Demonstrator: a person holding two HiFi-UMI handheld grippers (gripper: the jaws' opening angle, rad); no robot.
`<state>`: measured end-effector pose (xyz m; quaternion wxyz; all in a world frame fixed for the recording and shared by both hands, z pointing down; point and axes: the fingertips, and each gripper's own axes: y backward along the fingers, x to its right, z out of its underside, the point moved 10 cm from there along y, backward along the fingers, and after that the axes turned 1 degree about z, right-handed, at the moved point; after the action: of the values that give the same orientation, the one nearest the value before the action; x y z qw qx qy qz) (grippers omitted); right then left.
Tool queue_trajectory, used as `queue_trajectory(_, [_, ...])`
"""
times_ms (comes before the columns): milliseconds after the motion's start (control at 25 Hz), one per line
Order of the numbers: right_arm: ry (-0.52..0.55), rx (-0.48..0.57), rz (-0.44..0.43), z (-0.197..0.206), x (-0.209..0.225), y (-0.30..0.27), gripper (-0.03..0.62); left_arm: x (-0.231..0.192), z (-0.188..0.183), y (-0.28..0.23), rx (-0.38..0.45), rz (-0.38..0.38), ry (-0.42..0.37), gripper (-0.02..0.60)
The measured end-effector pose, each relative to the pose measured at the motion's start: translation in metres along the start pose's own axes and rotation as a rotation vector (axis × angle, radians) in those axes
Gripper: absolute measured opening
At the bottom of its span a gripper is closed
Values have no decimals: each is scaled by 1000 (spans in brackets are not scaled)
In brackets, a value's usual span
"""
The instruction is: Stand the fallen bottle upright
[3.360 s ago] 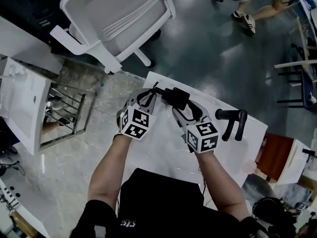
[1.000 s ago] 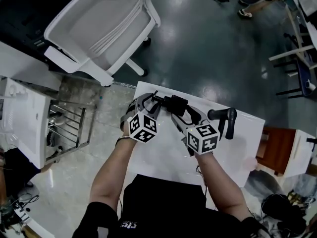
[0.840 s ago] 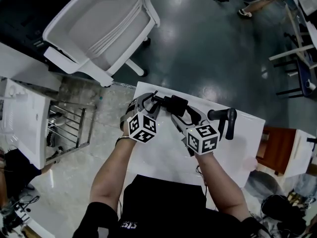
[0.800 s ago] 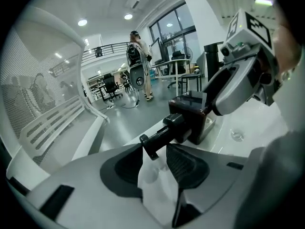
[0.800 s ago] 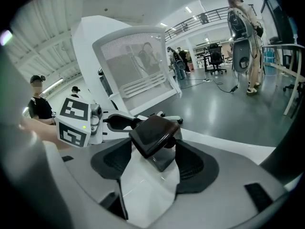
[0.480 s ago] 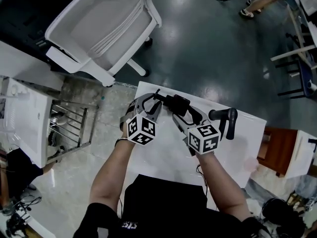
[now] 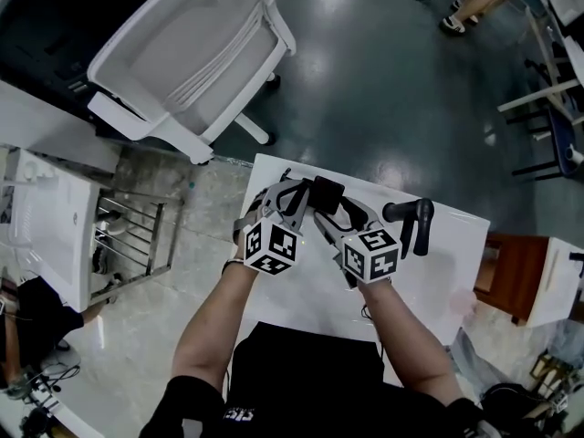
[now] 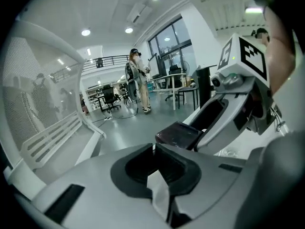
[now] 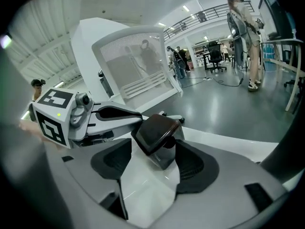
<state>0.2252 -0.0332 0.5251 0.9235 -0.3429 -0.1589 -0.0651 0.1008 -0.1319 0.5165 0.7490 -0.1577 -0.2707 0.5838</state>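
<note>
The bottle (image 7: 327,192), clear with a dark square cap, stands on the white table (image 7: 429,272) near its far edge. My right gripper (image 7: 336,206) has its jaws either side of the bottle (image 9: 157,132). The bottle sits close to the right pad (image 9: 195,168), and a strip of table shows between it and the left pad. My left gripper (image 7: 297,194) hovers just left of the cap. Its jaws have just been closing and now meet with nothing between them (image 8: 153,149). In the left gripper view the cap (image 8: 177,133) lies just beyond its tips.
A black curved handle (image 7: 415,222) lies on the table right of the grippers. A white office chair (image 7: 196,53) stands beyond the table's far edge. A white cabinet (image 7: 46,217) and a wire rack (image 7: 128,235) are at the left, a brown box (image 7: 511,281) at the right.
My left gripper's jaws have gone from wide apart to shut, and it has lifted and shifted right, closer to the cap. The right gripper and the bottle have stayed put.
</note>
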Motion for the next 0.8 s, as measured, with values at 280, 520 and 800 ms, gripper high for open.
queue_trajectory(280, [96,-15,48,-13,-16,16,299,-14,22,40,16,-72,170,20])
queue_trajectory(520, [290,-8,61,-42,-55,22,253,-29,34,70,58,-97,282,20])
queue_trajectory(800, [646,-244,34,-74,-86,-42,197,-38,49,94,98,-120,354,20])
